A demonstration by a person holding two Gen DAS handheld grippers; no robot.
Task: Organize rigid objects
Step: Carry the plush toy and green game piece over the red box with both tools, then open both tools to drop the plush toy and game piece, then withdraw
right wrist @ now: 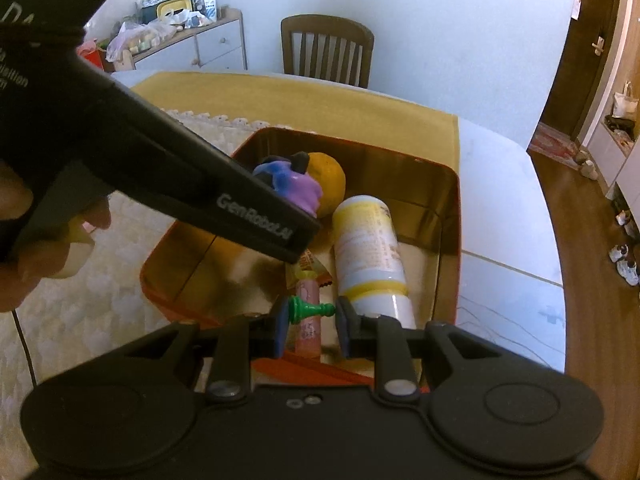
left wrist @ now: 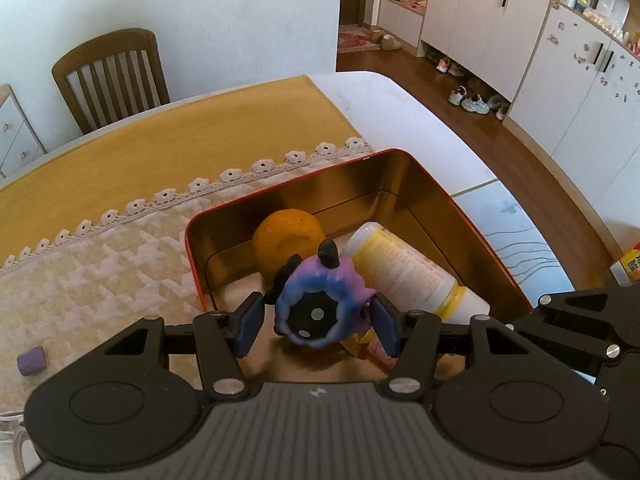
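A red tin [left wrist: 472, 216] with a gold inside sits on the table; it also shows in the right wrist view [right wrist: 450, 240]. In it lie an orange [left wrist: 286, 236] [right wrist: 330, 184], a white and yellow bottle [left wrist: 408, 268] [right wrist: 370, 248] and a pink packet [right wrist: 308, 320]. My left gripper [left wrist: 318, 322] is shut on a purple and blue toy figure [left wrist: 316, 300] [right wrist: 294, 186] and holds it over the tin. My right gripper [right wrist: 312, 322] is shut on a green chess pawn [right wrist: 310, 309] over the tin's near edge.
A small purple block [left wrist: 31, 360] lies on the cream lace-edged cloth [left wrist: 100, 264] left of the tin. A yellow cloth [left wrist: 180, 148] covers the far table. A wooden chair [left wrist: 110, 76] stands behind. The table's right edge drops to a wooden floor [left wrist: 520, 152].
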